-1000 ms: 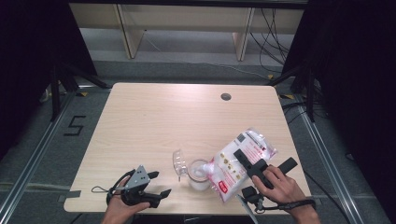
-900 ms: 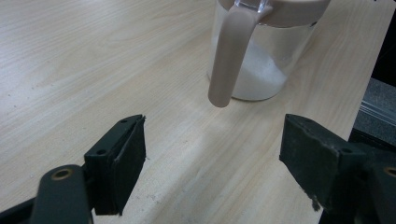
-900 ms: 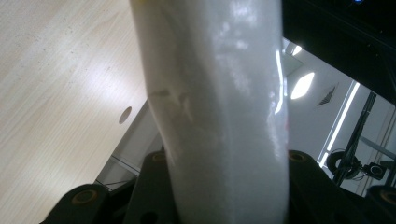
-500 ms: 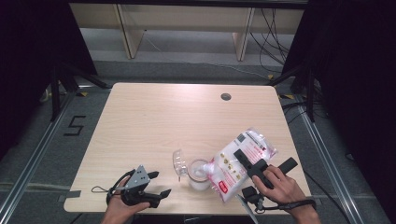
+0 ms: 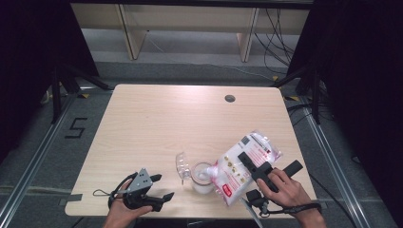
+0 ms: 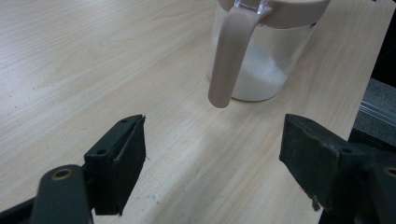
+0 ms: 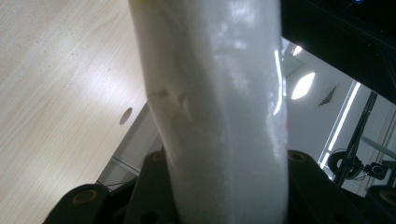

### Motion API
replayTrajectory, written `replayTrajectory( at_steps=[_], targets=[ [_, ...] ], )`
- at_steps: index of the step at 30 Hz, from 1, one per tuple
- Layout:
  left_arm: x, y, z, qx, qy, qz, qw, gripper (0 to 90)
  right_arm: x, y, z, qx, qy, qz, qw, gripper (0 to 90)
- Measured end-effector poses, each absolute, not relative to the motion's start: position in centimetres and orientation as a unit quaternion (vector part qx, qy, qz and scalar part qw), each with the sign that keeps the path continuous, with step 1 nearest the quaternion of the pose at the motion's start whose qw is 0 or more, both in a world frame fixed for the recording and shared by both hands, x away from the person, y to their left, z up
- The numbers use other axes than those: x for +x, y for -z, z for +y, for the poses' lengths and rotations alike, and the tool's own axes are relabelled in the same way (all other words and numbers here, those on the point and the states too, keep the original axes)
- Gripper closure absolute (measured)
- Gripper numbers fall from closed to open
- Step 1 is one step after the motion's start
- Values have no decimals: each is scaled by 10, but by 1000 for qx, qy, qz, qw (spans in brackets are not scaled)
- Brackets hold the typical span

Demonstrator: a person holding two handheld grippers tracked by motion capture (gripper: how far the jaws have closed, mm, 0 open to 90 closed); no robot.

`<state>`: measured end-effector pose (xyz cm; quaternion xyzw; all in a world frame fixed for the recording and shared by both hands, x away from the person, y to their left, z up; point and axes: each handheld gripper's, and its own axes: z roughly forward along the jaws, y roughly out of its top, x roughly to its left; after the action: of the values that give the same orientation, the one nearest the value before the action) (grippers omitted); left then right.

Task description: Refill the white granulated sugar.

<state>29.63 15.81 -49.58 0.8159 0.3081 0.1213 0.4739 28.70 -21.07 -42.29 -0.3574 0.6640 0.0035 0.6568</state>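
Note:
A clear jar point(image 5: 202, 178) with white powder in its bottom stands near the table's front edge; its clear flap point(image 5: 181, 165) stands up at its left. In the left gripper view the jar point(image 6: 261, 70) has a beige rim and a beige strap point(image 6: 228, 60) hanging down its side. A white plastic bag with red print point(image 5: 237, 168) leans with its lower end over the jar's mouth. My right gripper point(image 5: 270, 162) is shut on the bag's upper part; the bag point(image 7: 219, 107) sits between its jaws. My left gripper point(image 5: 162, 186) rests open on the table left of the jar, jaws point(image 6: 212, 154) pointing at it with nothing between them.
The light wooden table point(image 5: 157, 123) has a round cable hole point(image 5: 230, 98) at the back right. Dark stands and cables flank the table, and wooden shelf legs stand beyond it. The front edge lies just below both hands.

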Motion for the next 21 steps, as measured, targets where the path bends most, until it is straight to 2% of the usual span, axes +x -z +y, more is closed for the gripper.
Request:
replayTrajectory(
  at_steps=[21],
  targets=[
    [296, 495, 158, 819, -120, 308, 469, 221, 287, 421, -212, -356, -4, 662, 659, 704]
  ],
)
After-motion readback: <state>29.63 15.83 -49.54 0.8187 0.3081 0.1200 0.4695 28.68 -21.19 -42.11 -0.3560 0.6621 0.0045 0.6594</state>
